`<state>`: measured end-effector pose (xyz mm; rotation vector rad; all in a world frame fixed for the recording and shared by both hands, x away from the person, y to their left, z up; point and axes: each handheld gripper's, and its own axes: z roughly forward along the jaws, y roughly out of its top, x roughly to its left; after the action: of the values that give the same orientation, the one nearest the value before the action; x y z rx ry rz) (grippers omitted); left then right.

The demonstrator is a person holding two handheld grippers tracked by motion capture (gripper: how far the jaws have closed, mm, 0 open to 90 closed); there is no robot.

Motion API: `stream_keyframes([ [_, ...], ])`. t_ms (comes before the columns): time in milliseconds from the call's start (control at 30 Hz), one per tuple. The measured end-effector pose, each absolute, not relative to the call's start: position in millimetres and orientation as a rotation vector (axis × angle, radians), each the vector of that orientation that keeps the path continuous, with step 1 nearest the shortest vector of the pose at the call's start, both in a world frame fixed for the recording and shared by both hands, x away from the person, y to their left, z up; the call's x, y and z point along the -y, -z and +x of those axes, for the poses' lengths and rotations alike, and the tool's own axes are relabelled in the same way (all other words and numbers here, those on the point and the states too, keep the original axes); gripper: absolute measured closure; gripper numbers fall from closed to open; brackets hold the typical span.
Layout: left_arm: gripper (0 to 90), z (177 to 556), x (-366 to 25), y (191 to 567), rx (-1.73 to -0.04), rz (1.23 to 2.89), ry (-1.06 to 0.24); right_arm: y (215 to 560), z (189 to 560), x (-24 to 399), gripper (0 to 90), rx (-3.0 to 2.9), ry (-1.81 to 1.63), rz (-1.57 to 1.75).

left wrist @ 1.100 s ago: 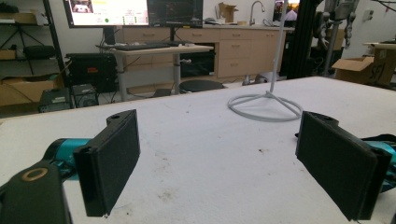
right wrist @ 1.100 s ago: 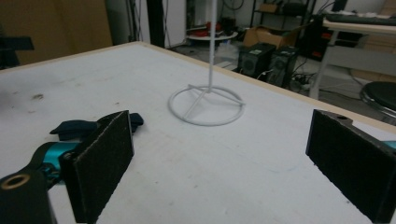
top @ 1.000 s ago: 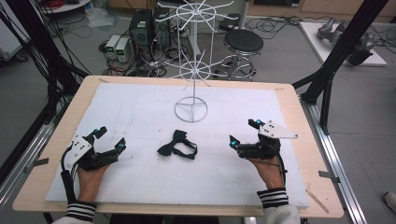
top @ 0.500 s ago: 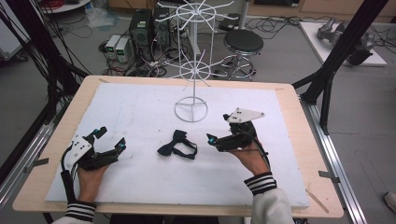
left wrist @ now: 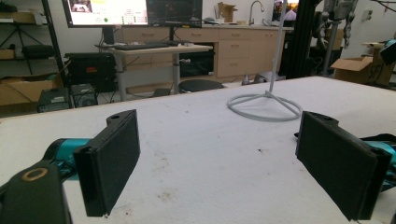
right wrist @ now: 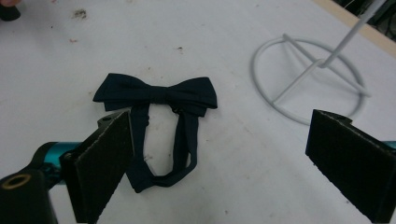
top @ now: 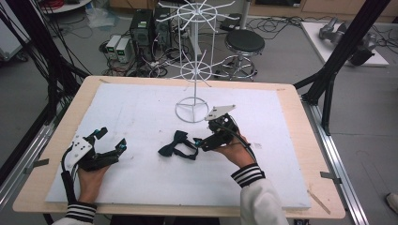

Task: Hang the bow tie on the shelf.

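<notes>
In the high view, the work is only getting started: the bow tie (top: 178, 145) is lying flat on the white surface (top: 141, 108), not yet picked up. The right claw (top: 202, 142) is hovering just beside the tie's right side with its jaws spread. The left claw (top: 110, 140) is resting well apart on the left, also gaping wide and holding nothing. The white wire rack (top: 192, 70) is standing behind the tie, its arms bare, so the grasp, the lift and, as I judge it, the hanging on the rack are all left to do.

In the left gripper view, the left claw (left wrist: 219, 168) is showing both black pads apart over bare, slightly soiled surface, with the rack's ring base (left wrist: 264, 106) sitting farther off.

In the right gripper view, the right claw (right wrist: 219, 163) is standing open just above the bow tie (right wrist: 156, 95). The tie is looking dark navy, its bow neatly spread, with its thin neck band looping toward the camera and passing close by the left pad. The rack's ring base (right wrist: 308, 79) is lying to the right, clear of the tie.
</notes>
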<state>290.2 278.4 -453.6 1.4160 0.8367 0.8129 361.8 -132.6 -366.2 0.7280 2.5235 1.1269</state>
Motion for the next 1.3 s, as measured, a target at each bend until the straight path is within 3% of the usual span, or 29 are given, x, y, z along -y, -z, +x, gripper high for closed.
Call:
stream_keyframes([
  [333, 14.2, 290, -279, 454, -0.836, 1.416, -0.812, 379, 373, 107, 6.9, -2.636, -0.981, 0.72],
  [467, 14.2, 290, -279, 454, -0.838, 1.416, -0.811, 383, 375, 99, 17.1, -2.69, -0.929, 0.684],
  [867, 14.2, 290, -279, 454, -0.837, 1.415, -0.81, 393, 384, 78, 20.7, -2.757, -0.798, 0.668],
  [1300, 14.2, 291, -279, 454, -0.837, 1.417, -0.805, 406, 389, 72, 40.4, -2.828, -0.634, 0.614],
])
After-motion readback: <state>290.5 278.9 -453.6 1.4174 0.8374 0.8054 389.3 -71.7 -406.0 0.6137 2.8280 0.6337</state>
